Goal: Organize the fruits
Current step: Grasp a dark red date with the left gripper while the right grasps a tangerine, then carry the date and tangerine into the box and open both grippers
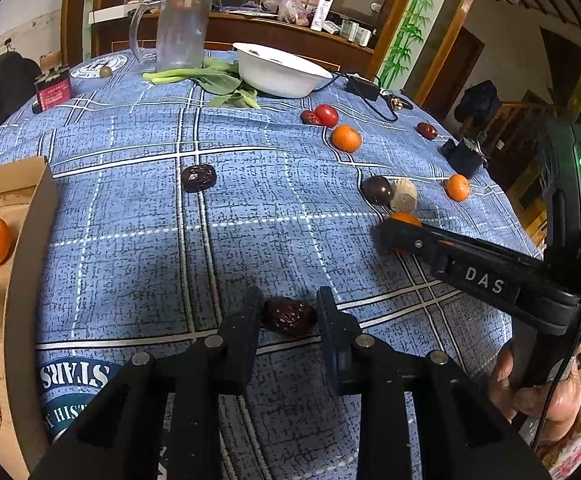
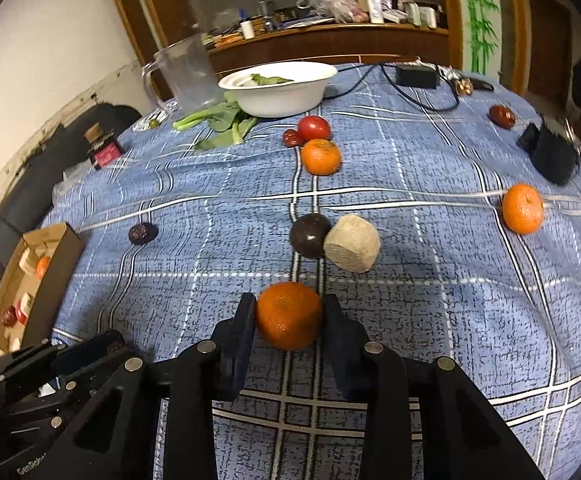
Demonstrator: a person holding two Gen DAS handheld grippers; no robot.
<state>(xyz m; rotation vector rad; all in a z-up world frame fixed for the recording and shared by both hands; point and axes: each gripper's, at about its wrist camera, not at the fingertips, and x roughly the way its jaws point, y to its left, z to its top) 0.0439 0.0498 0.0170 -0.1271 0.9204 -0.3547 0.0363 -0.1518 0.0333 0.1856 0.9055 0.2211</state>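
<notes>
1. We've got the left gripper [image 1: 289, 312] down on the blue plaid tablecloth [image 1: 138, 216], clamped onto a wrinkly dark red date [image 1: 289, 316], with both pads pressed against its sides and the date sitting on the cloth
2. The right gripper [image 2: 289, 316] is wrapped around a mandarin [image 2: 288, 315] that's resting on the cloth; the pads look like they're touching its sides, so we'd call that a grip
3. In the left wrist view the right gripper comes in from the right edge, and we can just see a sliver of orange poking out behind its tip
4. Just past the mandarin there's a dark round fruit [image 2: 309, 235] touching a pale beige chunk [image 2: 352, 243]
5. Further back we see another mandarin [image 2: 321, 156] just beside a red tomato [image 2: 313, 128] and a small red date [image 2: 292, 138]
6. One more mandarin [image 2: 522, 208] sits off to the right, well apart from the rest, and a lone date [image 2: 501, 116] lies near the far right edge
7. Another dark date [image 2: 142, 233] is out on its own towards the left
8. The cardboard box [image 2: 56, 256] at the left edge already has a mandarin, some pale pieces and a couple of red bits in it
9. At the back there's a white bowl [image 2: 278, 100] with leafy greens [image 2: 222, 122] next to it and a clear plastic jug [image 2: 186, 74]
</notes>
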